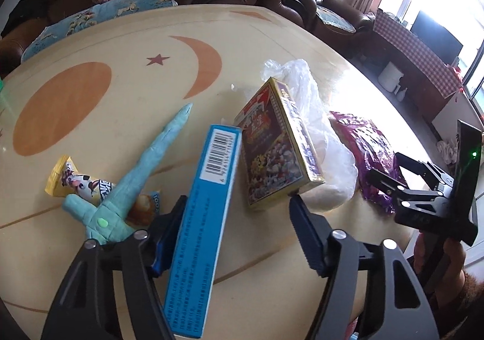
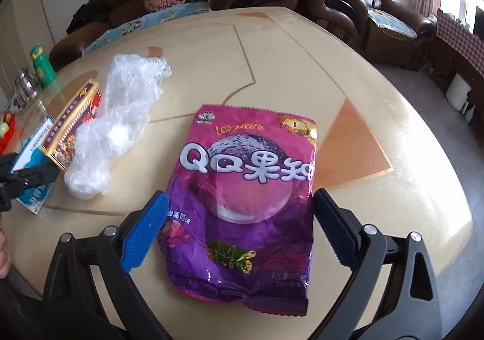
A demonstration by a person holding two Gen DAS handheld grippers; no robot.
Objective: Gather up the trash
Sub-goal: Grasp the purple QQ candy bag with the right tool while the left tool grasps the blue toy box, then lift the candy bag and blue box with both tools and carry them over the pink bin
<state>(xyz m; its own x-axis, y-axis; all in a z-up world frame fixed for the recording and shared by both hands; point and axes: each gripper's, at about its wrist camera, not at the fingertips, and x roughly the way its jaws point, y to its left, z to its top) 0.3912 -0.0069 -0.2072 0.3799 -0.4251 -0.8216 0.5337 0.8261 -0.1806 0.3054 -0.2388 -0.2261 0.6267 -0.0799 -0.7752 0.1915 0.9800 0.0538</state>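
Reaching for two pieces of trash at once, you are at the pick-up step. Your left gripper [image 1: 239,225] straddles the long blue cardboard box [image 1: 202,219] lying on the cream table [image 1: 121,31]; its left pad sits against the box, the right pad stands well clear, so nothing is gripped yet. Your right gripper [image 2: 242,219] hangs wide around the crinkled purple snack bag [image 2: 248,188], apparently touching nothing. Next, each needs lowering and squeezing shut.
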